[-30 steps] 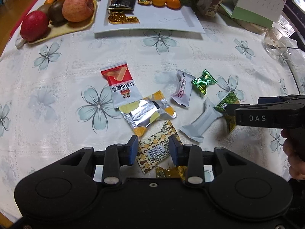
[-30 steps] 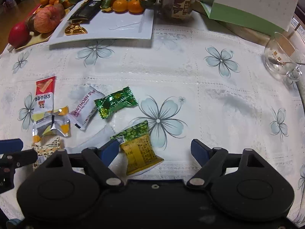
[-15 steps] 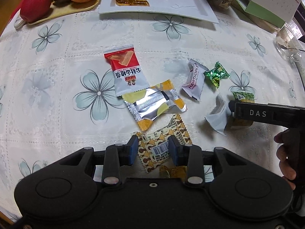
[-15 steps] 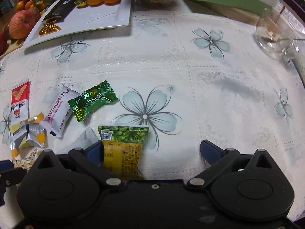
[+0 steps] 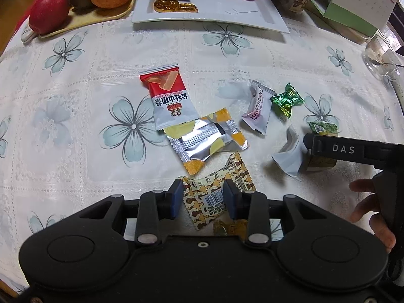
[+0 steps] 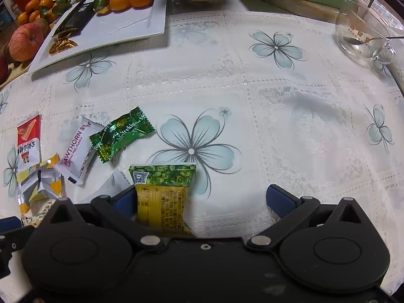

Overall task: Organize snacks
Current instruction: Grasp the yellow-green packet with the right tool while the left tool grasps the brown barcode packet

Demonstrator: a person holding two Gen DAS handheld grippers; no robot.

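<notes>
Several wrapped snacks lie on the flowered tablecloth. My left gripper [image 5: 202,198] is shut on a yellow-brown patterned packet [image 5: 214,176], low over the cloth. Beyond it lie a silver-yellow packet [image 5: 204,144], a red-white packet [image 5: 169,98], a Hawthorn strip [image 5: 257,108], a green candy [image 5: 286,99] and a white wrapper [image 5: 289,156]. My right gripper [image 6: 200,198] stands wide open. A green-yellow pea packet [image 6: 161,192] lies between its jaws, against the left finger [image 6: 123,200]. In the left wrist view that finger [image 5: 341,149] crosses the pea packet [image 5: 323,127].
A white plate [image 5: 227,15] at the back holds a dark bar, gold coins and tangerines. A fruit tray [image 5: 101,17] with apples sits back left. A glass cup [image 6: 361,32] and a green box [image 5: 353,15] stand back right. A person's hand [image 5: 371,214] grips the right tool.
The right gripper's jaws widened and it sank over the pea packet, which now lies straight beside the left finger. The left gripper keeps its hold on the patterned packet.
</notes>
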